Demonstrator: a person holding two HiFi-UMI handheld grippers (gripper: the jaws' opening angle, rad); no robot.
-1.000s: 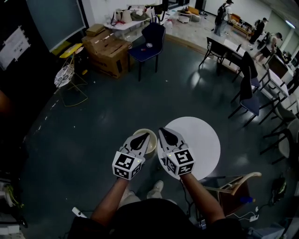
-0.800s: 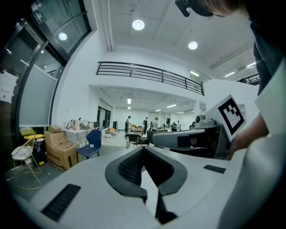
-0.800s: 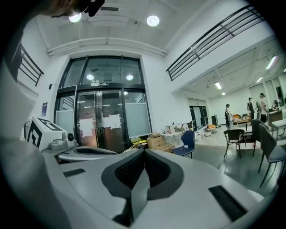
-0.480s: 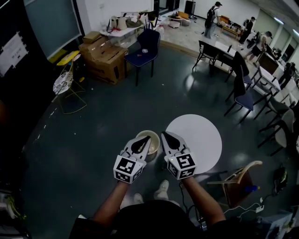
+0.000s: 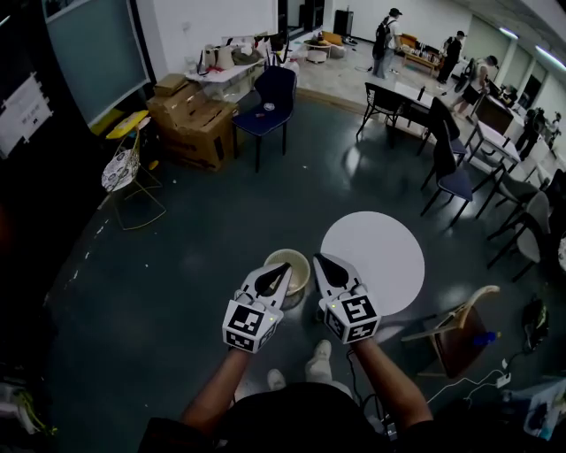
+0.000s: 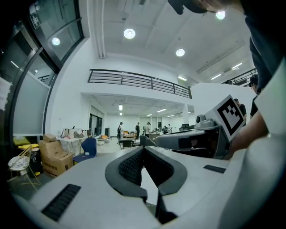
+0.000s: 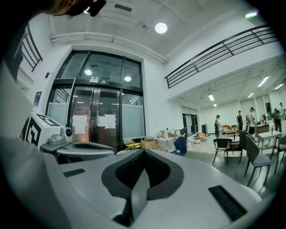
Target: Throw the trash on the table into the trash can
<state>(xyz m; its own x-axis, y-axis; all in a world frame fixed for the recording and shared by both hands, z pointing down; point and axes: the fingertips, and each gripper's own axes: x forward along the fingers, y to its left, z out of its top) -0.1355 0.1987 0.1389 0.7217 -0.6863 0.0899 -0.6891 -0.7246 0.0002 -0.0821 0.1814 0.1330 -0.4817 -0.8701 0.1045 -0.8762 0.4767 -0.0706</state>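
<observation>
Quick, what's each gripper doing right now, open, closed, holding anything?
Left gripper: shut, nothing held.
Right gripper: shut, nothing held.

Looking down on a dark glossy floor mirroring the ceiling lights. Seeing cardboard boxes and a blue chair near the white wall, black chairs farther right. Noticing a railed balcony running overhead.

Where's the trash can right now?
In the head view, the round cream trash can sits on the floor just left of the white round table, partly hidden by the tip of the left gripper.
</observation>
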